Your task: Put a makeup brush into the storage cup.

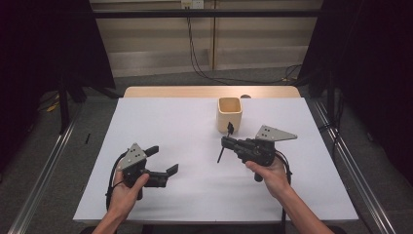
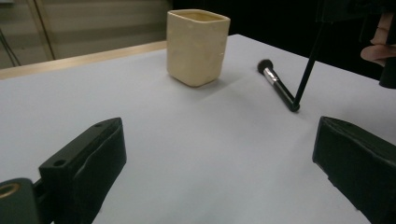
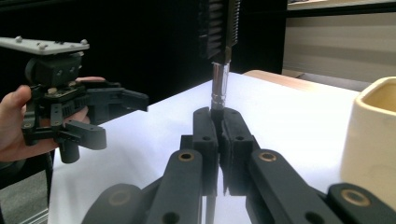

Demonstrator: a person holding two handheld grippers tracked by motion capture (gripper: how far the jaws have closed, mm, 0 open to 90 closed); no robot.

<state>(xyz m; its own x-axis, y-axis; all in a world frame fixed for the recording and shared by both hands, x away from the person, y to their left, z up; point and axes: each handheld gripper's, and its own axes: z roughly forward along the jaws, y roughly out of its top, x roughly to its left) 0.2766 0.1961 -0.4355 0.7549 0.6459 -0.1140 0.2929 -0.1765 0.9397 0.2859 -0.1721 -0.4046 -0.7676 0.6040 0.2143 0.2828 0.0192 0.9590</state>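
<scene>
Standing tilted near the middle of the white table (image 1: 170, 122), the black brush (image 1: 224, 145) is squeezed tight by the right gripper (image 1: 227, 142), tip touching the table. Just behind sits the cream cup (image 1: 229, 113); its inside is hidden. The left gripper (image 1: 163, 161), near left, gapes wide, holding nothing.

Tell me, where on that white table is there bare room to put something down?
Plenty: the far left stretch of the table beside the cup, and the near middle between the left gripper and right gripper. It is crowded just in front of the cup, where the right gripper holds a brush.
</scene>
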